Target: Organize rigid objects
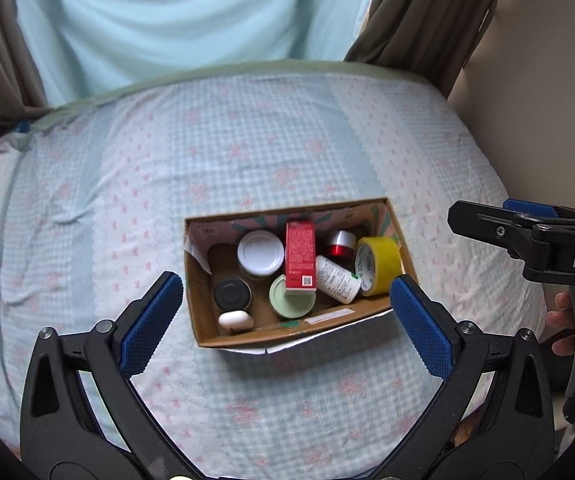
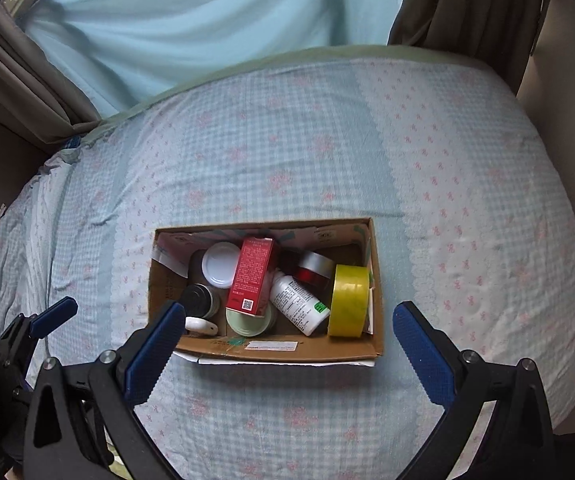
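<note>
An open cardboard box [image 1: 287, 330] [image 2: 279, 350] lies on the bed. It holds a red carton [image 1: 299, 256] [image 2: 251, 276], a white-lidded jar [image 1: 260, 252] [image 2: 220, 264], a black-lidded jar [image 1: 231, 293] [image 2: 199, 300], a green-lidded jar [image 1: 291, 304] [image 2: 247, 322], a white bottle [image 1: 337, 280] [image 2: 299, 304], a red jar [image 1: 339, 242] [image 2: 313, 268], a yellow tape roll [image 1: 379, 264] [image 2: 349, 300] and a small white oval piece [image 1: 236, 320] [image 2: 201, 326]. My left gripper [image 1: 287, 300] is open and empty above the box's near side. My right gripper [image 2: 287, 328] is open and empty above it too.
The bed has a light blue checked cover with pink bows [image 1: 247, 152] [image 2: 467, 200]. Pale blue and brown curtains [image 1: 167, 12] [image 2: 191, 20] hang behind it. A beige wall [image 1: 527, 112] borders the bed's right side. The right gripper also shows in the left wrist view [image 1: 527, 236].
</note>
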### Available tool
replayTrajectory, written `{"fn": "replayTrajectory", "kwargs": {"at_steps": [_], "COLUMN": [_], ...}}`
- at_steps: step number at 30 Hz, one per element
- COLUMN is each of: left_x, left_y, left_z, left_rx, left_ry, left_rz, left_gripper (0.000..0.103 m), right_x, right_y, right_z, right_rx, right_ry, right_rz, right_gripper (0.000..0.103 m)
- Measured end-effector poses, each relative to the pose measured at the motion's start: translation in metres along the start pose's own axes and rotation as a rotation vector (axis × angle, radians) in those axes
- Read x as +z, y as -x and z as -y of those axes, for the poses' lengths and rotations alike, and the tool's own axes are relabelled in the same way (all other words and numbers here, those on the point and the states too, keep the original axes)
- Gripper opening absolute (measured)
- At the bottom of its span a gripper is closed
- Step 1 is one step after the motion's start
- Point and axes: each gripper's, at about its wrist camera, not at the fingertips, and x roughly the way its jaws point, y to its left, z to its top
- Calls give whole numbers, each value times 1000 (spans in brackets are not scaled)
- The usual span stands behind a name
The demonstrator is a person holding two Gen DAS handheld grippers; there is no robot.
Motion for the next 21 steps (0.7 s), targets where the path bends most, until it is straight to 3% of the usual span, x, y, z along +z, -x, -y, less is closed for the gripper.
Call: {"fn": "replayTrajectory", "kwargs": {"at_steps": [6,12,21], "left_x": [10,-4,-38], "left_y": [97,182,231], "left_z": [22,57,95], "left_rx": [20,59,107], "left_ry": [8,25,42], "left_rz": [182,356,481], "left_gripper": [103,103,103], "right_x": [-10,-37,-79], "right_y": [97,177,234], "right_z": [-4,3,29], "right_rx": [-20,-40,-102], "right_ry": [40,109,136], "right_rz": [167,308,438], "right_gripper": [103,103,103]}}
